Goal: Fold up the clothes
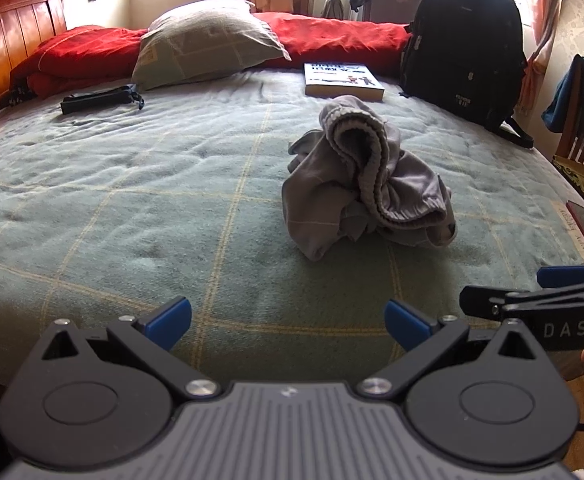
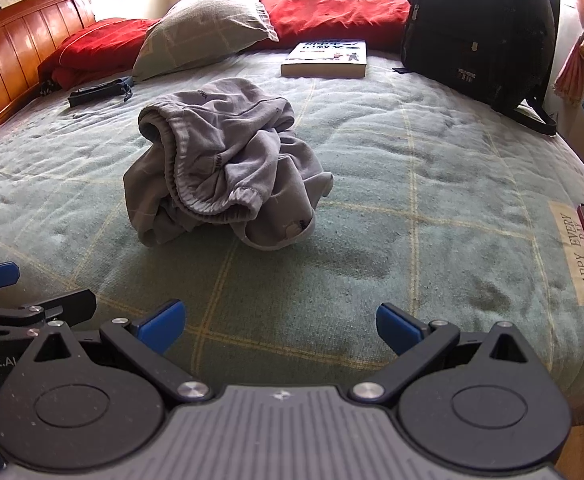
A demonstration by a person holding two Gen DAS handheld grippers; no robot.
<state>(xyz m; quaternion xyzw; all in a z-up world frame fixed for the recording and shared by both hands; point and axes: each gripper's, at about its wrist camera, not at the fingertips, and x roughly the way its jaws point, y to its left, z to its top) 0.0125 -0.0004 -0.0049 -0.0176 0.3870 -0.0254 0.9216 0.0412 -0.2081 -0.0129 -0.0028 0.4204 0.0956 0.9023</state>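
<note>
A pair of grey sweatpants (image 2: 224,168) lies bunched in a loose heap near the middle of the bed (image 2: 431,184), on a green blanket with a yellow grid. The elastic waistband arches up at the left of the heap in the right wrist view, and a cuffed leg end curls along its near edge. Nothing is folded yet.

The left hand-held gripper (image 1: 288,322) hovers over the near edge of the bed, jaws spread wide and empty. The right hand-held gripper (image 2: 280,324) is just beside it, equally wide open, holding nothing. Both are well short of the heap.

The fabric looks soft, limp and light, a thick knit that should drape and not slip much between the pads. It will not hold shape, so it likely needs spreading flat first. The ribbed waistband is the firmest, thickest part and seems the best hold, one hand-held gripper at each side.

Far across the bed lie a book (image 2: 325,60), a pillow (image 2: 208,24) and a black backpack (image 2: 475,32), all clear of the heap.
</note>
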